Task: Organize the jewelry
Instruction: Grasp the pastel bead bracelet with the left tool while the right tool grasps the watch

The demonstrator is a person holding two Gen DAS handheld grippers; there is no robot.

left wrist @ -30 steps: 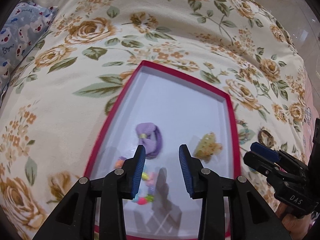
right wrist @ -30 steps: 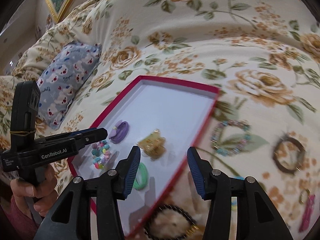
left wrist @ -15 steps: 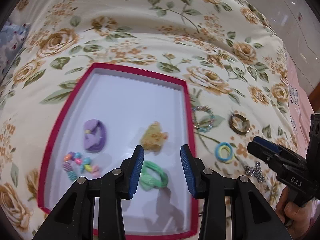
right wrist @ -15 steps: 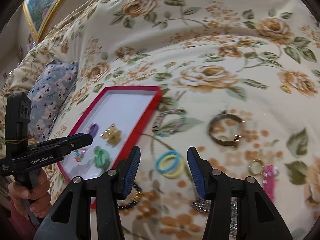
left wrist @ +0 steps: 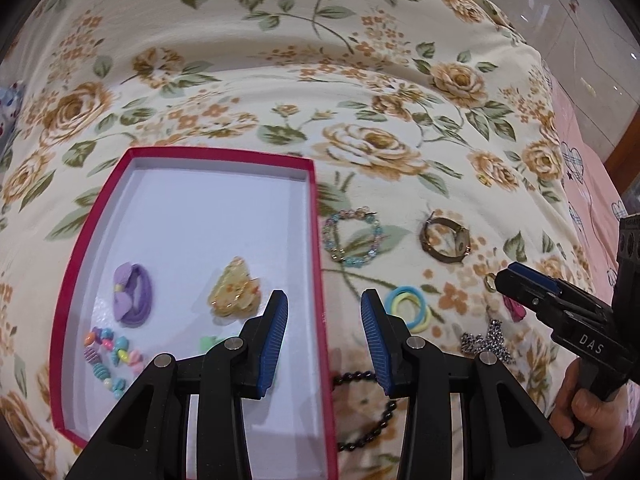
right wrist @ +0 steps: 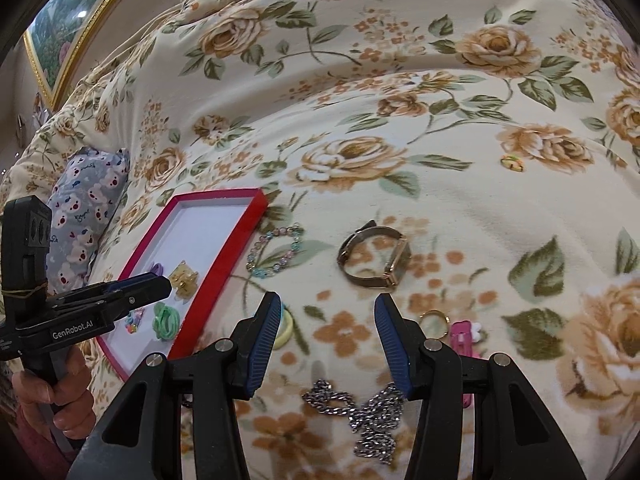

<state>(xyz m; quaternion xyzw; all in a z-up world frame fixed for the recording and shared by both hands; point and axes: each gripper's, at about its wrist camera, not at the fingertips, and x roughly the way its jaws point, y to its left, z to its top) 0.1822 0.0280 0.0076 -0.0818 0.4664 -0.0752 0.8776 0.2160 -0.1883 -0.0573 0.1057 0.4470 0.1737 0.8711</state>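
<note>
A red-rimmed white tray (left wrist: 316, 240) (right wrist: 224, 276) lies on the floral bedspread. It holds a purple bow tie (left wrist: 132, 294), a yellow claw clip (left wrist: 236, 290), a bead bracelet (left wrist: 114, 360) and a green scrunchie (right wrist: 165, 321). On the spread beside it lie a pastel bead bracelet (left wrist: 352, 238) (right wrist: 275, 251), a bronze watch (left wrist: 444, 240) (right wrist: 376, 258), blue-yellow hair ties (left wrist: 410, 306), a dark bead bracelet (left wrist: 368, 412), a silver chain (right wrist: 360, 412), a gold ring (right wrist: 434, 320) and a pink clip (right wrist: 464, 334). My left gripper (left wrist: 324, 336) is open over the tray's right rim. My right gripper (right wrist: 328, 344) is open above the chain.
A blue patterned pillow (right wrist: 84, 208) lies left of the tray. A gold-framed picture (right wrist: 68, 24) hangs at the far left. A pink sheet (left wrist: 580, 168) and the bed's edge are at the right. A small yellow item (right wrist: 513, 163) lies farther back on the spread.
Both grippers have swung right, from over the tray toward the loose jewelry on the bedspread. Both stay open and empty.
</note>
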